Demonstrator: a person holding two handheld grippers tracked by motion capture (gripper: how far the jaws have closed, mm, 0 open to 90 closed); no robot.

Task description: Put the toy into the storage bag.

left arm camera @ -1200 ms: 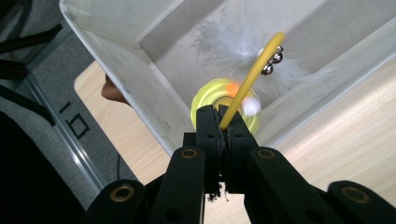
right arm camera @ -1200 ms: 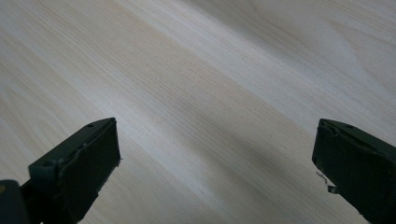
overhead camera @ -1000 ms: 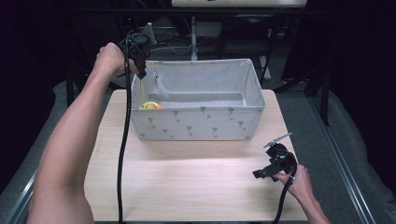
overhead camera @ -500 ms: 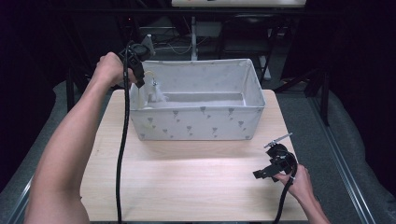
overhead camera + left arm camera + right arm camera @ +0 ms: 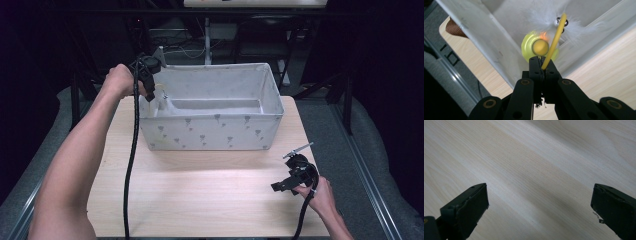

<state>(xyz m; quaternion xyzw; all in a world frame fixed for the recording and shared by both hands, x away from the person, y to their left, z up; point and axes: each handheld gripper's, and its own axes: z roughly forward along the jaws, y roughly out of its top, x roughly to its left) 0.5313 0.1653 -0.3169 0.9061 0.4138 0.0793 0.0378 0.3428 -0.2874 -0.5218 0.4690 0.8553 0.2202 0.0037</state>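
My left gripper [image 5: 156, 94] hangs over the left end of a grey fabric bin [image 5: 210, 131], jaws pointing down into it. In the left gripper view, my left gripper [image 5: 541, 65] is shut on a thin yellow wand [image 5: 554, 42] that ends in a metal ring and white feathers [image 5: 544, 15]. Below the jaws, on the bin floor, lies a round yellow toy with an orange spot [image 5: 539, 47]. The white feathers [image 5: 166, 103] also show inside the bin wall from above. My right gripper [image 5: 289, 181] rests open near the table's front right corner, with bare wood between its fingers [image 5: 466, 207].
The bin stands at the back half of a light wooden table [image 5: 200, 190]. Its printed front wall faces me. Dark frames and cables stand behind the table. A black cable [image 5: 131, 165] trails from the left gripper along the forearm.
The left hand has sunk toward the bin's left end, carrying the feather wand down inside. The yellow toy seen from above earlier is now covered by the feathers. The right hand has kept still.
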